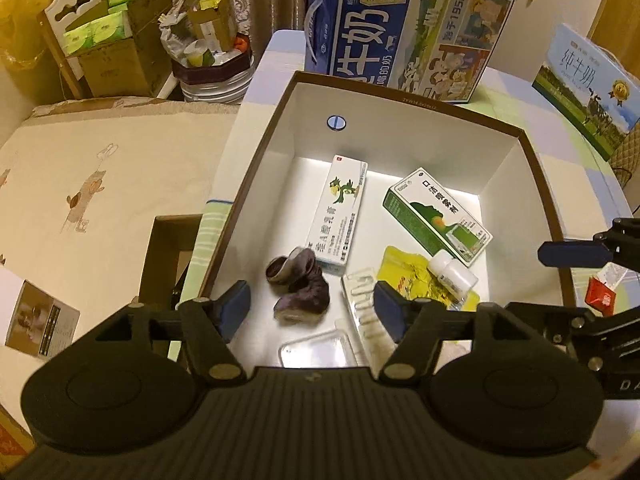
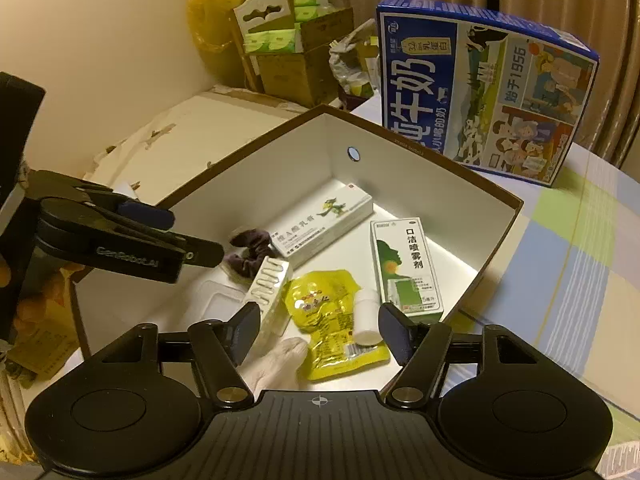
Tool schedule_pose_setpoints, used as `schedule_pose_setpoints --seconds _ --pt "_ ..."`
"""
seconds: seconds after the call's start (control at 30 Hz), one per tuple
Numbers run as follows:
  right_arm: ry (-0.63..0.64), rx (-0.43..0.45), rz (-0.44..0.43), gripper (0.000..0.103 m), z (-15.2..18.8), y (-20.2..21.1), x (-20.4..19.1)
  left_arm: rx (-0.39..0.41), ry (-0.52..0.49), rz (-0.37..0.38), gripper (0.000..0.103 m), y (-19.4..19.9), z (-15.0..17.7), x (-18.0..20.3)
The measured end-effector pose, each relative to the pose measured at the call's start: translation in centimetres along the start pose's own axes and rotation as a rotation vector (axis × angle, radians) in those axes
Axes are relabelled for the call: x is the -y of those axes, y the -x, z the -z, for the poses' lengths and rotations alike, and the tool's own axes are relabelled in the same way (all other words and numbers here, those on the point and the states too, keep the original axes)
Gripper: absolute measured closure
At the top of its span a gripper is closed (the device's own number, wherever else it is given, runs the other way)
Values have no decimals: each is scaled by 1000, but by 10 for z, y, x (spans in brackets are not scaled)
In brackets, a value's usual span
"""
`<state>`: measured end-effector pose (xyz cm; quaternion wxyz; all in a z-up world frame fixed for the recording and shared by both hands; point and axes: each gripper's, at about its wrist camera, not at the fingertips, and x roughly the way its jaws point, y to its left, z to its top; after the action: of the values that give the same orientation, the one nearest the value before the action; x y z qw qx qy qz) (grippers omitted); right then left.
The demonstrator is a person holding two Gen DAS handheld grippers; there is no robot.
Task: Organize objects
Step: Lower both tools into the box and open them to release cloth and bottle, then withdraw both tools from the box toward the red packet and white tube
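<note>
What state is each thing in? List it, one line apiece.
Storage box: open, lidless.
Left tool: open, holds nothing.
Right tool: open, holds nothing.
White pill bottle: capped, lying down.
Green spray carton: closed, flat.
Blue milk carton: upright.

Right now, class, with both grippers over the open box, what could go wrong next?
1. The small white bottle lies on its side atop the yellow pouch; a nudge could roll it.
2. Items crowd together: reaching for the pill blister pack might drag the dark socks.
3. Both grippers sit close and could collide.
</note>
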<state>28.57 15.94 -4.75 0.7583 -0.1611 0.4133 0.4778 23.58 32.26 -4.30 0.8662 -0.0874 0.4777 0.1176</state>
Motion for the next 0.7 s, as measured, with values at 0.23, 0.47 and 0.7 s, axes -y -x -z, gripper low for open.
schedule_pose_setpoints --seconds 0.23,0.47,0.7 --pt "-7 3 3 36 5 10 -4 1 31 3 31 22 11 -1" --pt "-20 23 1 34 13 26 -8 21 41 7 27 43 19 5" --pt "-36 37 -11 34 25 42 -12 23 46 11 26 56 30 17"
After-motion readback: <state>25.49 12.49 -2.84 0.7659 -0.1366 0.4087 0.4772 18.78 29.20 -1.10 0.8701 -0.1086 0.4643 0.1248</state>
